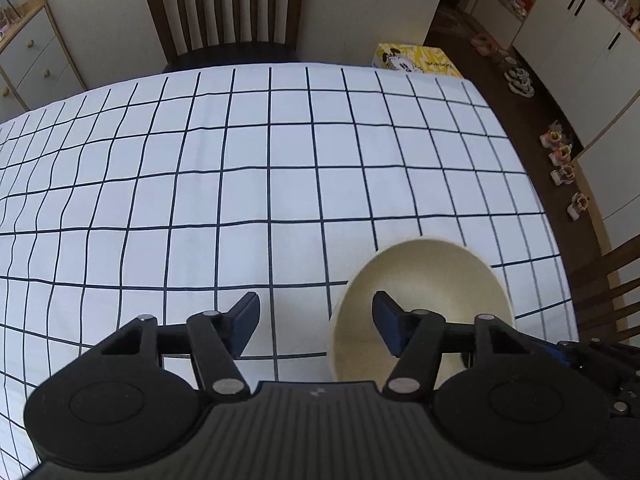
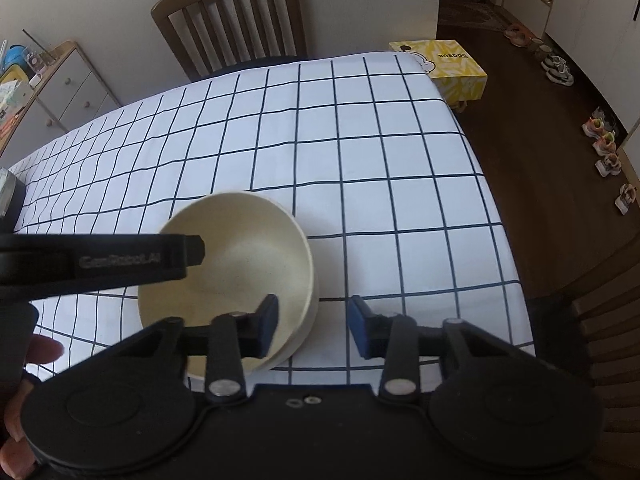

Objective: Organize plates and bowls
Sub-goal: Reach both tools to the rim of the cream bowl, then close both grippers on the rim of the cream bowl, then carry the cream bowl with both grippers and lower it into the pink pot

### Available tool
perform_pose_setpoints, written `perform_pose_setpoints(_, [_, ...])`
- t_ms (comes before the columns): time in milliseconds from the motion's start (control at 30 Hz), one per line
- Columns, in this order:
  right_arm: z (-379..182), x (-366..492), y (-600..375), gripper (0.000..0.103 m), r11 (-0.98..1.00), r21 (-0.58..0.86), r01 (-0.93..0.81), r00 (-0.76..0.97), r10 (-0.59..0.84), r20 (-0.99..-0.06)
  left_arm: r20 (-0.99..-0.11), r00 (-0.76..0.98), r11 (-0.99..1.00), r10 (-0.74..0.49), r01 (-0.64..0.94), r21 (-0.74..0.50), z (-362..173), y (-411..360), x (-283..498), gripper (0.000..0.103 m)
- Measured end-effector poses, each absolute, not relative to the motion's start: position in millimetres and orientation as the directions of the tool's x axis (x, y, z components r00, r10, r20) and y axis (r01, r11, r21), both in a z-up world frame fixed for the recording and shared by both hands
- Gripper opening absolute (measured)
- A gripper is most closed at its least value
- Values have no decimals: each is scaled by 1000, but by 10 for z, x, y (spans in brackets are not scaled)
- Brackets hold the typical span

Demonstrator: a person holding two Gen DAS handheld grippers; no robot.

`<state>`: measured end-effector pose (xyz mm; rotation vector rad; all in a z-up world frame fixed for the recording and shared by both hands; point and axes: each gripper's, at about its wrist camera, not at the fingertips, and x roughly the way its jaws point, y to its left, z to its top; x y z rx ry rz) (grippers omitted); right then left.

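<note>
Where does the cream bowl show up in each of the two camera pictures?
Left wrist view: the cream bowl sits low and right of centre, with the left gripper straddling its near-left rim.
Right wrist view: the bowl sits low and left of centre, with the right gripper straddling its right rim.
Shared landmark: the wooden chair behind the checked tablecloth.

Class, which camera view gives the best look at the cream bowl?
The right wrist view: the cream bowl shows most of its rim and inside. In the left wrist view the bowl sits low, partly behind the left tool.
</note>
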<state>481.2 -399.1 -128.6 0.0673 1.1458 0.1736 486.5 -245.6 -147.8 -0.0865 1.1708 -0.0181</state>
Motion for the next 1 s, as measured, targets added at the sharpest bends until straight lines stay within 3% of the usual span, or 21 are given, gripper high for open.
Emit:
perform_pose_setpoints(67, [-1292,4814,-3978,23,984,143,-102,398,172,-901,-925,375,997,-65,-22,-80,-1515,-2472,4858,44])
perform_pose_setpoints(133, [-1301,4817,-3971,19,984,149,-101,396,178,-901,-929,359,995,-86,-17,-99,-1538,-2471,4844,35])
perform_pose_setpoints(233, [-1292,4802,-3955,14,983,151,-104,397,180,-900,-929,358,995,-94,-9,-104,-1536,-2469,4795,32])
perform_pose_setpoints(367, [-1276,4761,-3941,7,983,148,-112,397,180,-900,-934,338,993,-116,9,-120,-1524,-2451,4721,16])
perform_pose_setpoints(667, [-1196,4530,-3879,5,984,123,-128,404,165,-900,-935,340,994,-103,69,-85,-1409,-2519,4370,9])
perform_pose_setpoints(1000, [-842,4119,-3911,5,983,135,-128,425,177,-888,-920,370,989,-131,117,-93,-935,-2477,3878,8])
